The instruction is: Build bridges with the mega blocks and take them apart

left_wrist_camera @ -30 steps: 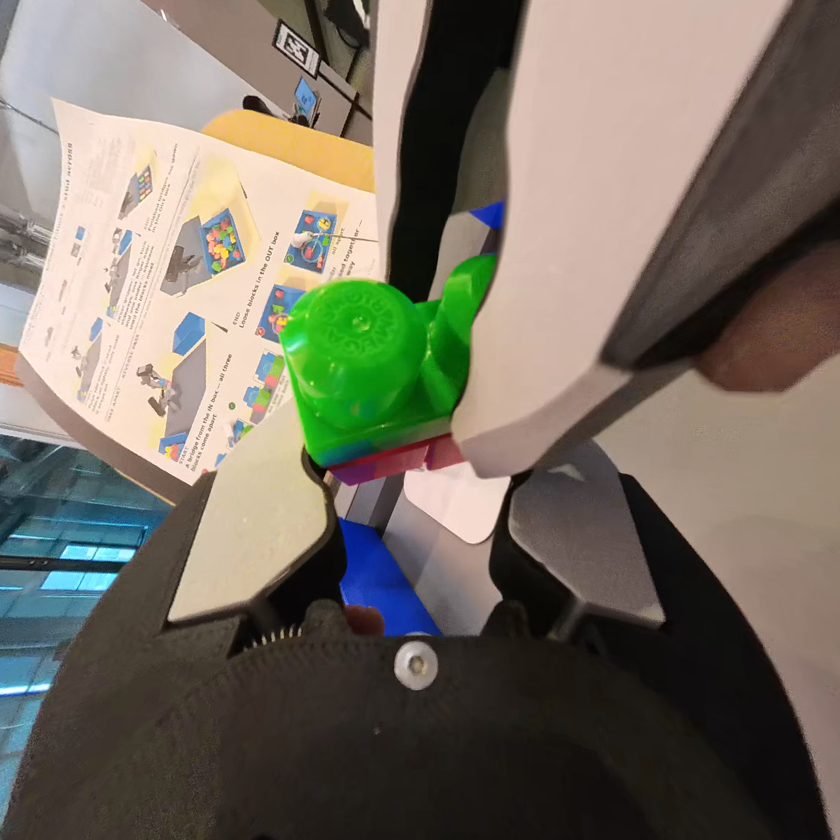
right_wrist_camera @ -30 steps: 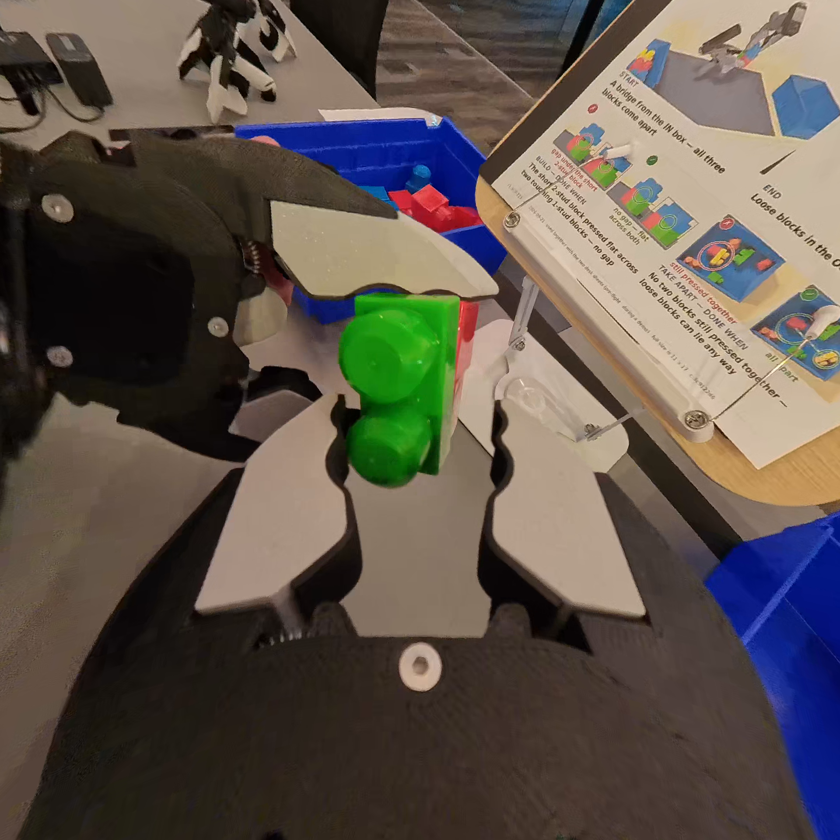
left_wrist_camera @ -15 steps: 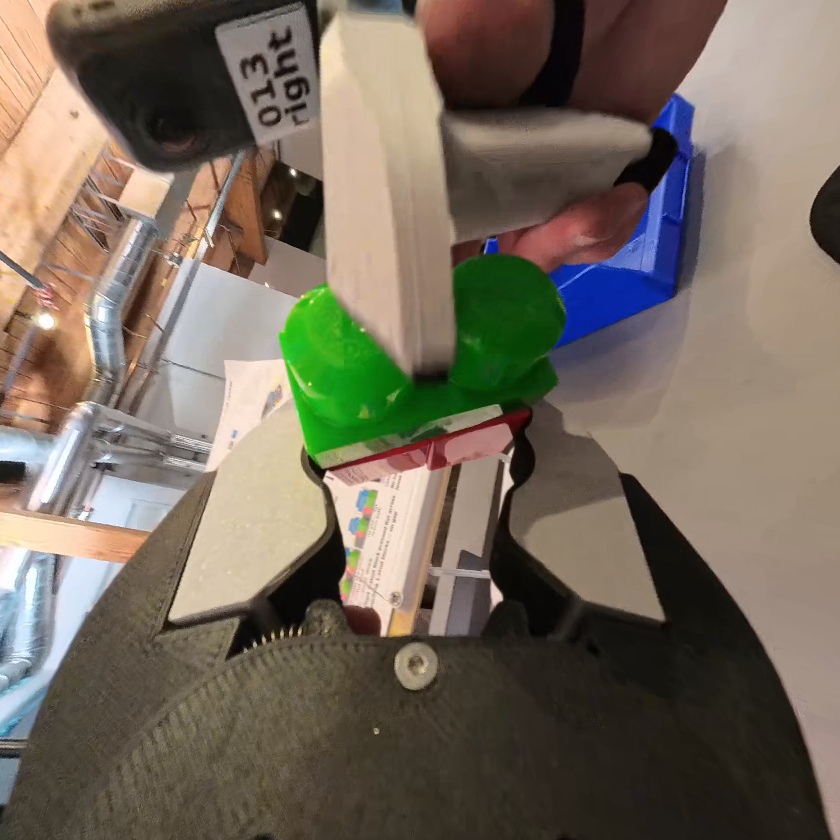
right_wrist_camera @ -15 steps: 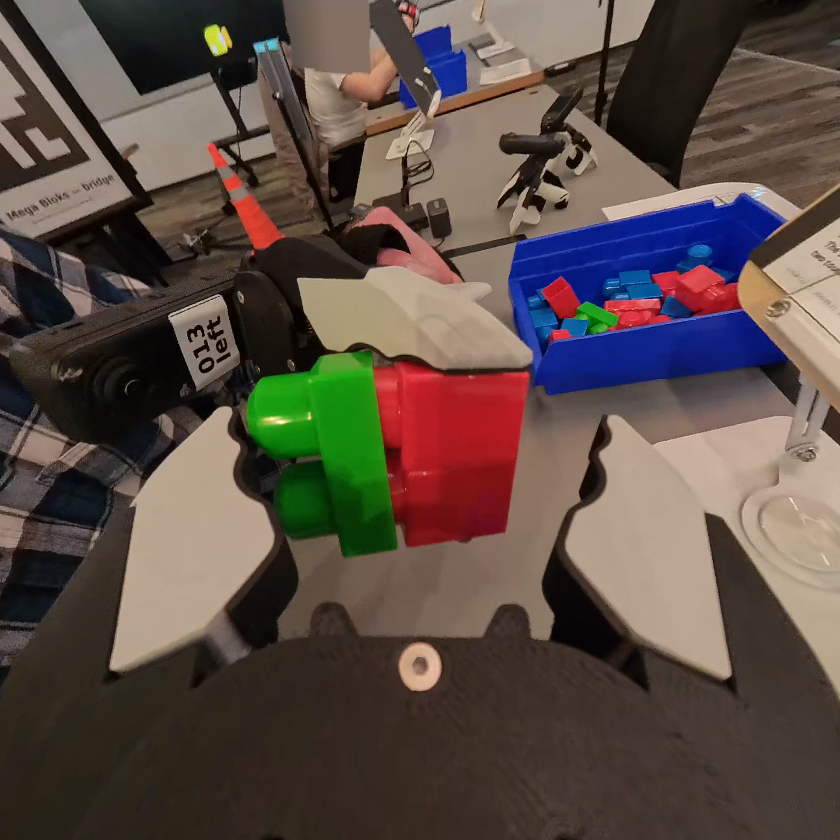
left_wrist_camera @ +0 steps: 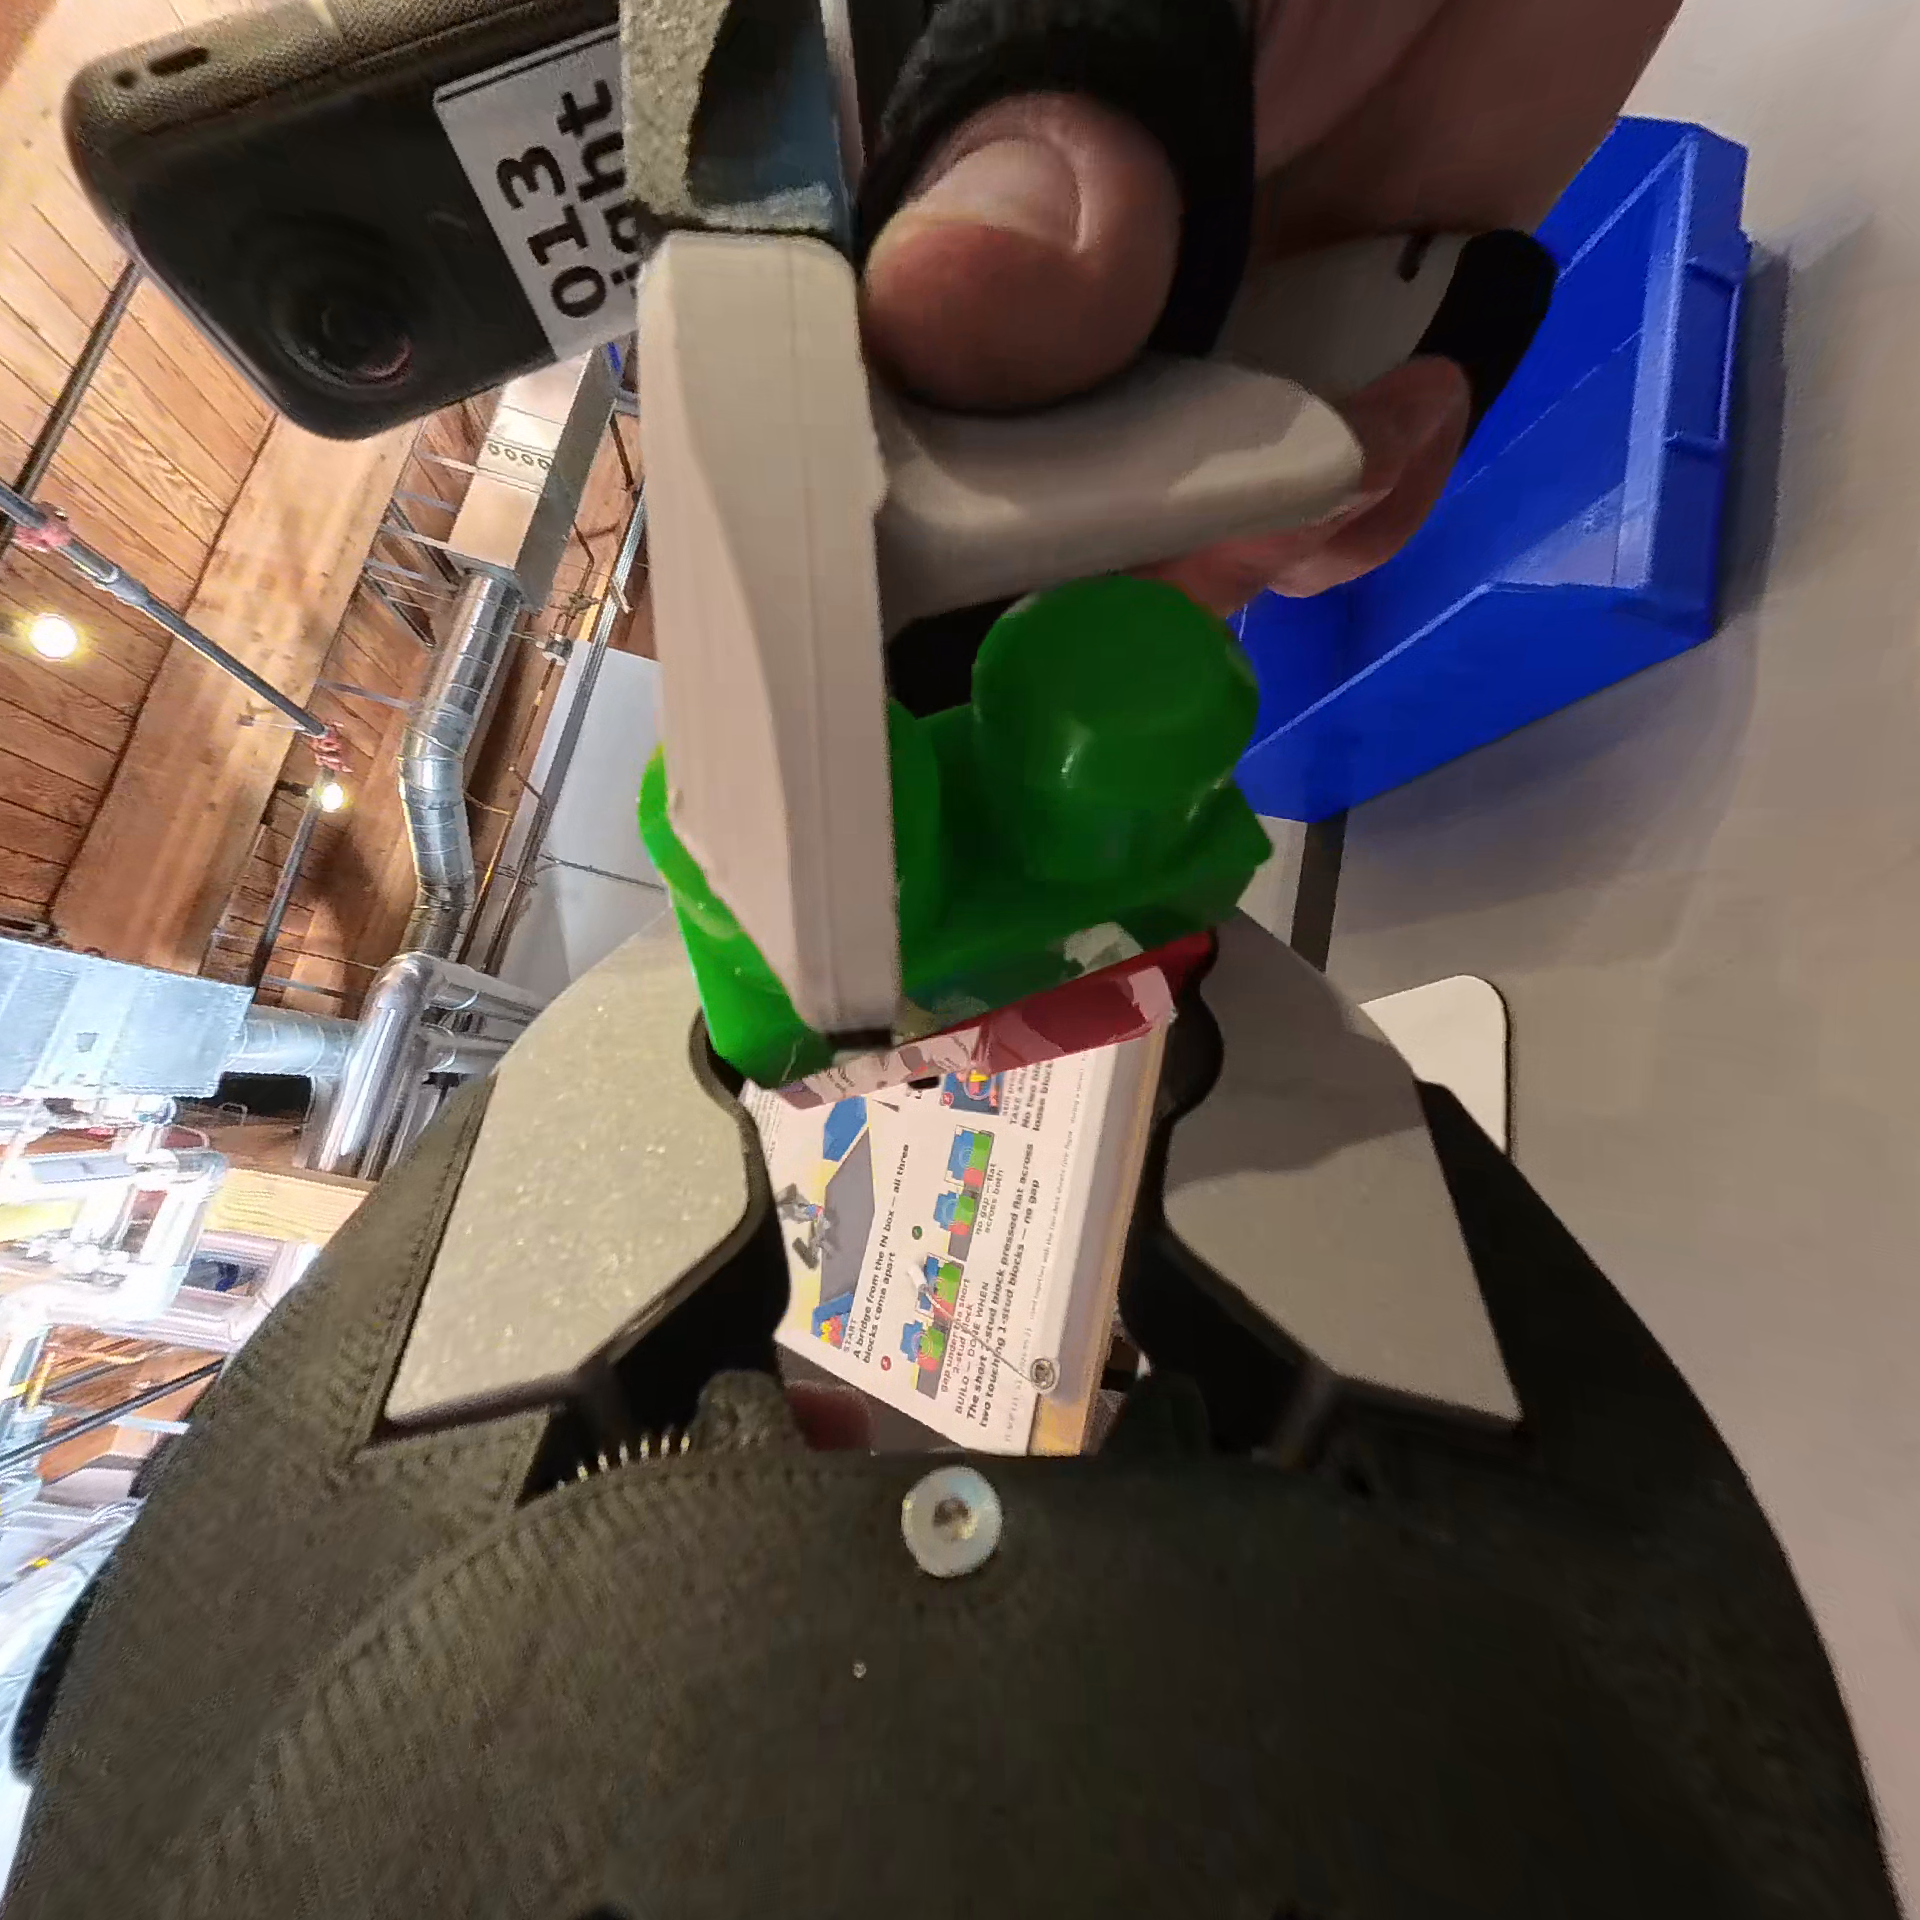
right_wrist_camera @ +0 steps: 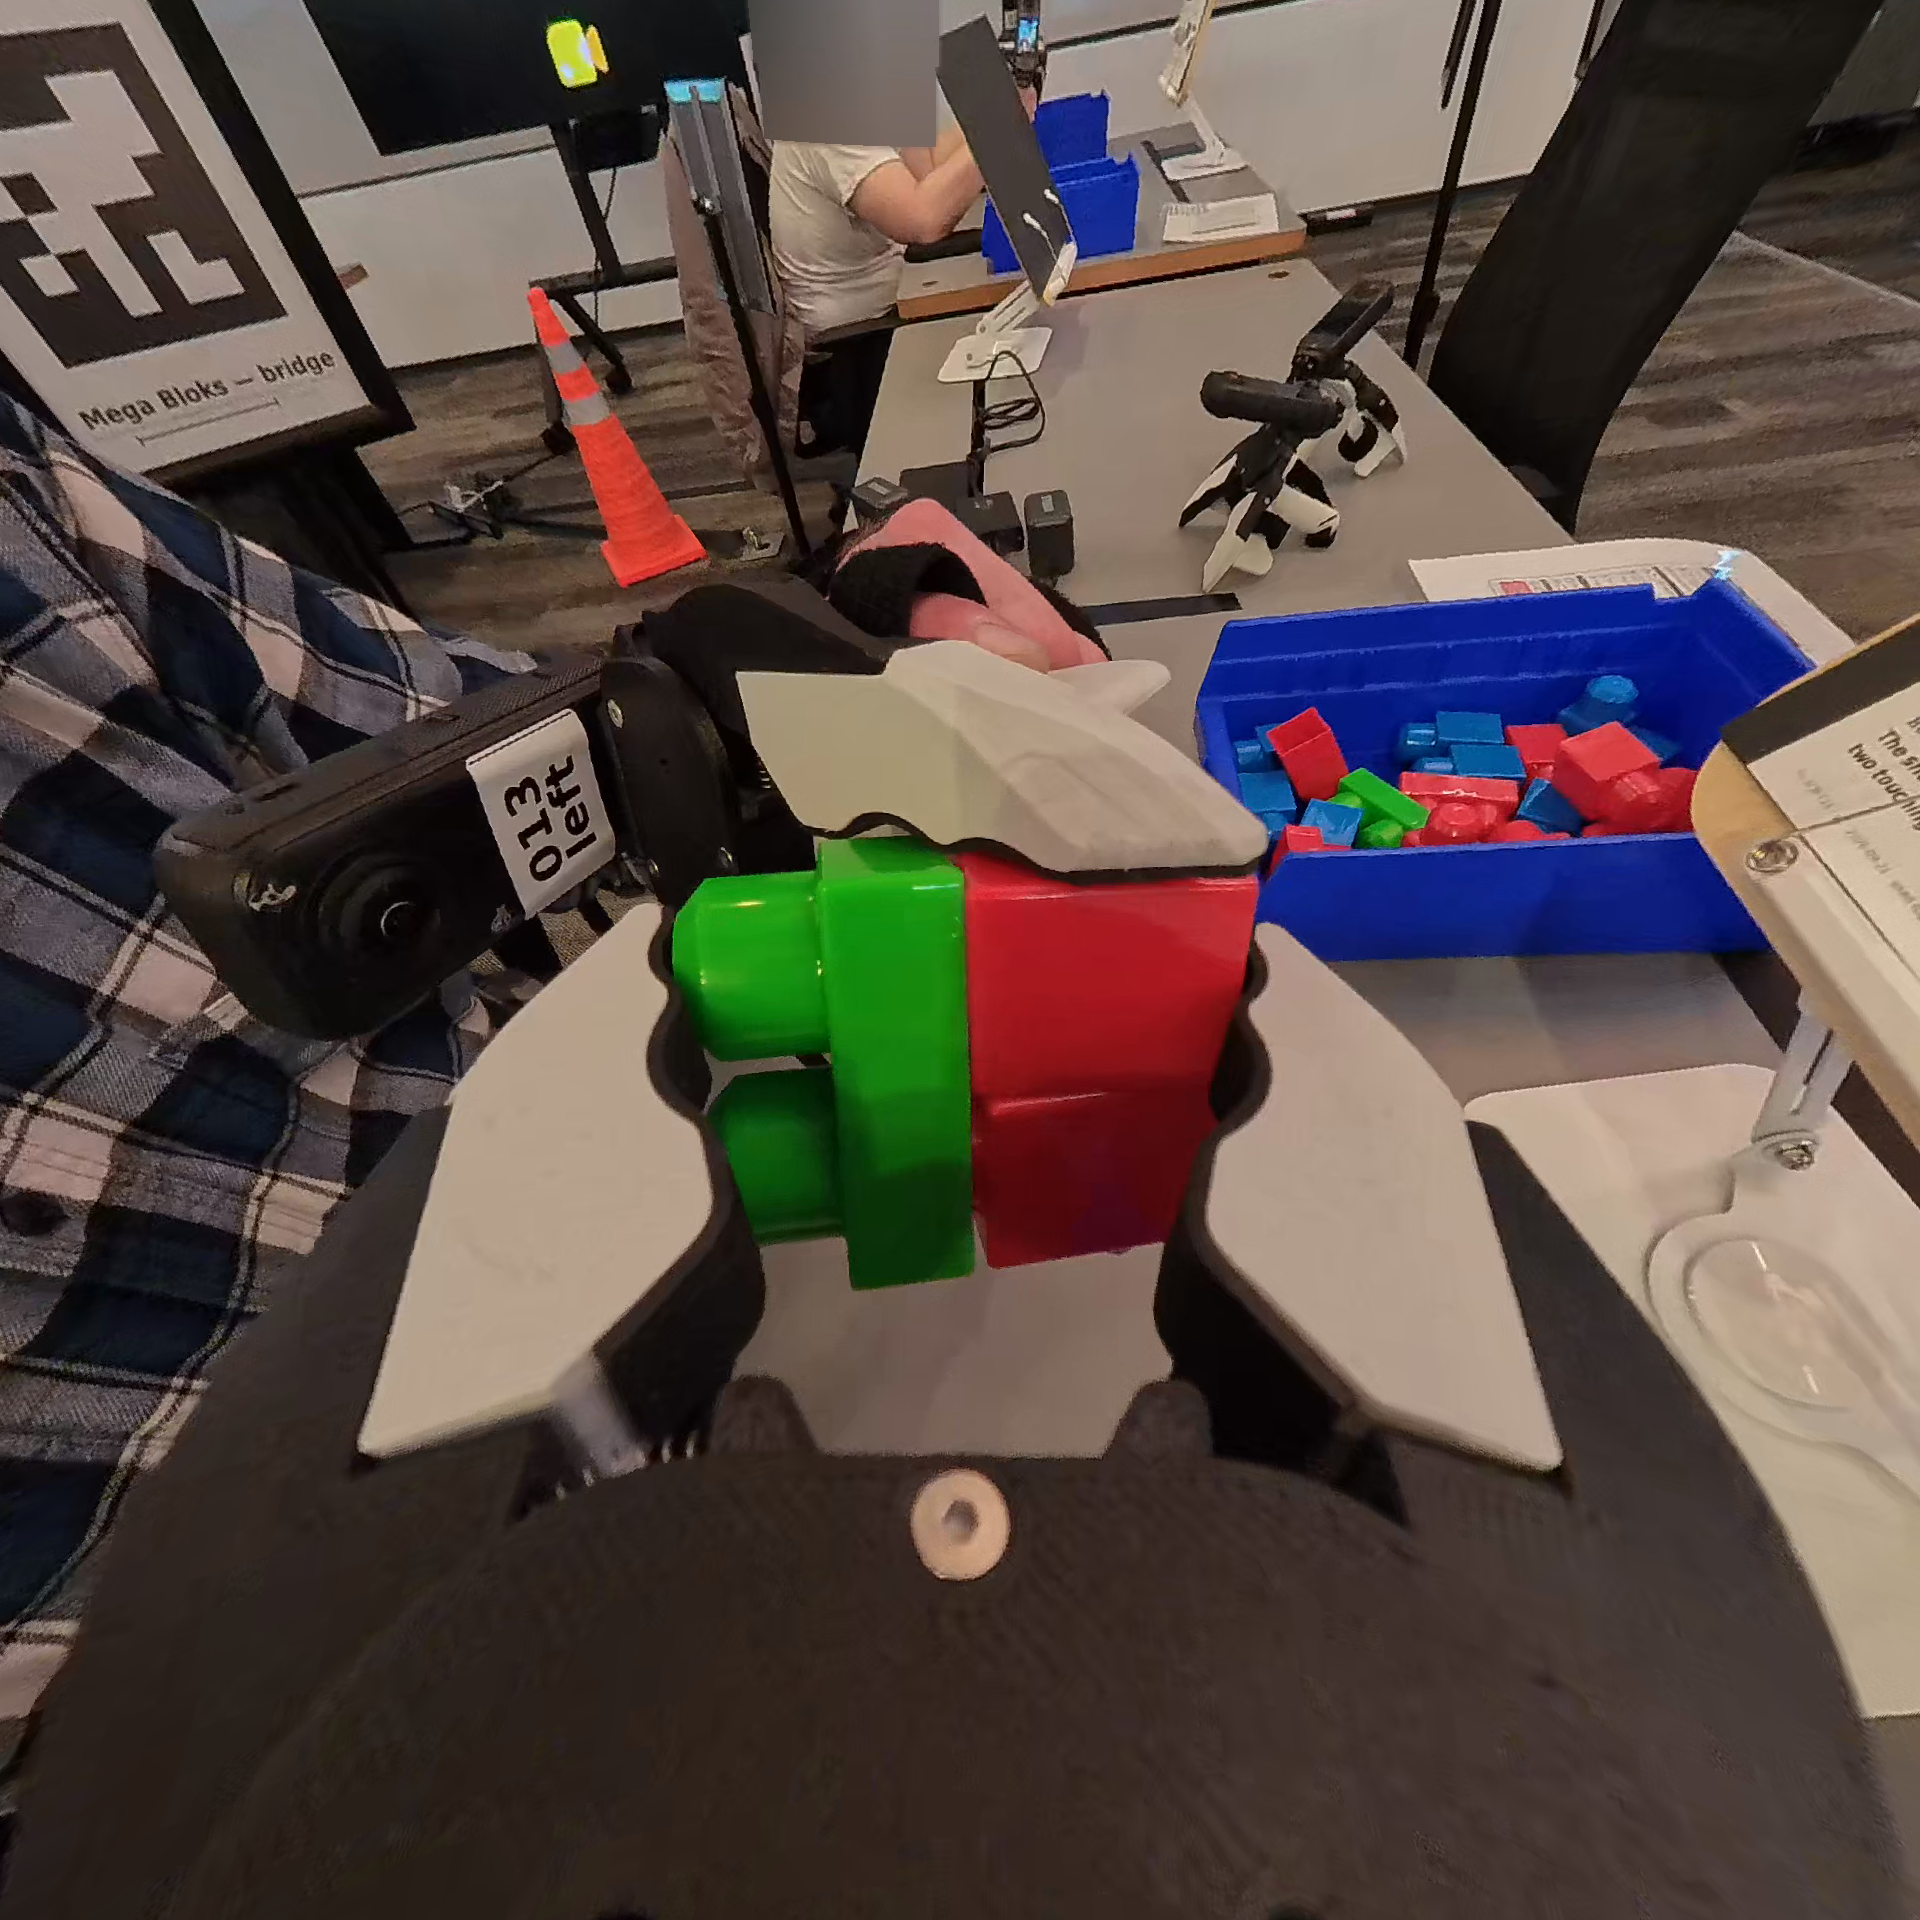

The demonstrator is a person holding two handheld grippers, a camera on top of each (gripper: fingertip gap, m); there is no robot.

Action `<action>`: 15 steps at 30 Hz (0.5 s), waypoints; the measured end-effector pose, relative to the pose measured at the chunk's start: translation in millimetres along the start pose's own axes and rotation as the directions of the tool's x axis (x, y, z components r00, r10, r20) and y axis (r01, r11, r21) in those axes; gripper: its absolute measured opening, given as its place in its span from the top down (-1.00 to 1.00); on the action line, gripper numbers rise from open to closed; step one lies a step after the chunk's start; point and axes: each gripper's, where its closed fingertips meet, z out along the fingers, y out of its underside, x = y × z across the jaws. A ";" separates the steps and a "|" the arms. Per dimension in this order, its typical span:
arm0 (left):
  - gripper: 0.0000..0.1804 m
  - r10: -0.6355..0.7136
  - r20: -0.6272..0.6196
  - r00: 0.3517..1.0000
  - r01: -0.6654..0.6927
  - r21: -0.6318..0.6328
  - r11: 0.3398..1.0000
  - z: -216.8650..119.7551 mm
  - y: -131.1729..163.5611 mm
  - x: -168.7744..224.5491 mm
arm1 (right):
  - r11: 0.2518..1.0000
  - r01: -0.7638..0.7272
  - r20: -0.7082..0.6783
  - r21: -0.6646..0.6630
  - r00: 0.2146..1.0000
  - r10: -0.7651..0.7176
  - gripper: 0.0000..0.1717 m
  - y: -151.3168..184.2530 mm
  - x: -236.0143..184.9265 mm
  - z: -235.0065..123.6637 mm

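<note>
Bridge (right_wrist_camera: 966, 1060) of one green block (right_wrist_camera: 894, 1049) pressed onto two red blocks (right_wrist_camera: 1101, 1049), held above the grey table (right_wrist_camera: 1507, 997) just beside the blue bin (right_wrist_camera: 1496, 904) of loose blocks. Left gripper (left_wrist_camera: 956, 997) clamps its sides; right gripper (right_wrist_camera: 956, 1029) closes end to end, one pad on the green studs, the other on the red bases.

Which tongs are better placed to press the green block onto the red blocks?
Likely right: the right tongs span green block and red blocks end to end; the left tongs grip the sides.
</note>
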 end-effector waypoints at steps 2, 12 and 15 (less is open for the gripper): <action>0.12 0.000 0.015 1.000 0.000 0.001 1.000 -1.3 -1.5 -3.3 | 1.000 -0.003 0.006 0.001 1.000 0.003 -0.14 -2.2 -1.7 1.1; 0.12 -0.127 0.143 0.982 0.120 0.057 0.991 -17.3 -4.1 -26.0 | 0.999 -0.025 0.017 0.047 1.000 0.024 -0.41 -4.2 -7.2 6.4; 0.12 -0.120 0.155 0.981 0.109 0.075 0.991 -19.2 -7.4 -26.4 | 0.999 -0.020 0.062 0.028 0.998 0.019 -0.27 -2.7 -16.8 8.5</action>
